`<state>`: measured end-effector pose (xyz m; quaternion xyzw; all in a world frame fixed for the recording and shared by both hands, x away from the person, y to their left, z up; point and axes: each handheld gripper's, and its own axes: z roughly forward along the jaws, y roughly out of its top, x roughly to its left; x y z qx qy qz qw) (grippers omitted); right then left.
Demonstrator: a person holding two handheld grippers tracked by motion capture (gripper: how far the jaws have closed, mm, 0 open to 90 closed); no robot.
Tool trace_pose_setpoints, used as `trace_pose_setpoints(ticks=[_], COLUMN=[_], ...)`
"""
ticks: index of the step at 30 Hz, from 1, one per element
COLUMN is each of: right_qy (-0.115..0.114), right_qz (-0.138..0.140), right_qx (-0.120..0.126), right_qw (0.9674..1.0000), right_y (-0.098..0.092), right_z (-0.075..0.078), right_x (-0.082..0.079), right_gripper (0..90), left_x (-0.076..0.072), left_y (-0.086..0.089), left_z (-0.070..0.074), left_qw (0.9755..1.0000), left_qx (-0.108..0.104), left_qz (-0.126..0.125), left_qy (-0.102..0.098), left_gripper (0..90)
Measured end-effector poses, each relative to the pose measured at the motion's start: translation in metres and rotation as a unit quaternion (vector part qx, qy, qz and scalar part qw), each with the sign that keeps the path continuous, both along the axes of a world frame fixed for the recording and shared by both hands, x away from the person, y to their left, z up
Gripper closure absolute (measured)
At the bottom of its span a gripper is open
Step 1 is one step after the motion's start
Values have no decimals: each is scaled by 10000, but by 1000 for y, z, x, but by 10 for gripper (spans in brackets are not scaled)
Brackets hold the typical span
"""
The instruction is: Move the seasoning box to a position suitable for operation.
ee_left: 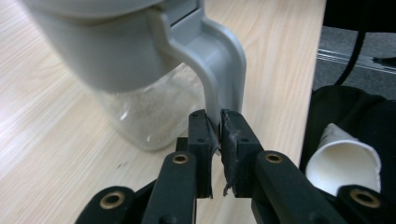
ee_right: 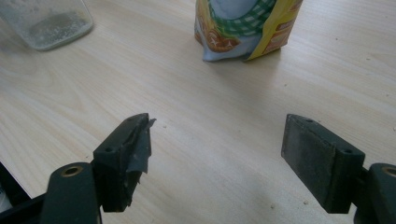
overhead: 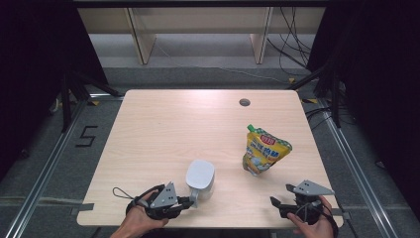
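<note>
Left gripper point(ee_left: 215, 133) pinches the grey plastic handle point(ee_left: 224, 70) of a clear grey-lidded jug point(overhead: 200, 179) at lower centre of the high view; right gripper point(ee_right: 217, 149) gapes wide, empty, lower right.

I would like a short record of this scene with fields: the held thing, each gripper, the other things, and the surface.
held thing: clear jug with grey lid, gripped at its grey handle
left gripper: fingers shut on the handle
right gripper: open, nothing between the fingers, near the table's front edge
other thing: yellow pouch, standing upright, apart from the jug
surface: light wooden table
</note>
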<state>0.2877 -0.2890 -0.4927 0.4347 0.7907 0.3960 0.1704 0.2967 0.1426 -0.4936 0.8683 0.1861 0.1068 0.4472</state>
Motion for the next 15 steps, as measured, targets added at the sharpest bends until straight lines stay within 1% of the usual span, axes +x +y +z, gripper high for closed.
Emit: trace_pose_setpoints(ticks=[1,2,3,4,5,6,7,8,10,11,12,13,14,15], right_qy=[102,101,-18,-29,-91,-22,-22,-15,-13,-5,6,5,0,-18], right_qz=[-4,-1,5,-18,51,79,79,18,23,24,19,17,12,16], right_qx=[70,65,-7,-23,-98,-16,-16,31,34,42,36,38,30,40], right_qw=[9999,9999,10000,10000,9999,10000,10000,10000,10000,10000,10000,10000,10000,10000], right_y=[1,1,0,0,-2,-1,-1,1,1,1,1,1,1,1], right_z=[1,1,0,0,1,1,1,1,1,1,1,1,1,1], right_x=[-1,-1,0,0,1,0,0,0,0,-1,-1,-1,-1,-1], right_gripper=[253,253,253,253,253,253,253,253,253,253,253,253,253,253], left_x=[0,1,2,3,4,4,4,5,6,8,9,10,12,13], left_y=[2,5,6,7,8,9,9,10,13,15,17,19,21,23], left_z=[1,1,1,1,1,1,1,1,1,2,1,1,1,0], left_qw=[10000,10000,9999,9999,9999,9999,9999,9998,9998,9997,9995,9993,9991,9985], left_qx=[38,54,91,92,74,107,103,132,128,143,116,114,103,65], left_qz=[34,49,60,92,81,77,107,117,168,209,284,350,422,542], left_qy=[28,27,5,-32,6,20,-18,-54,-39,-17,-74,-65,3,-35], left_gripper=[825,830,834,836,838,841,841,841,843,844,846,849,853,856])
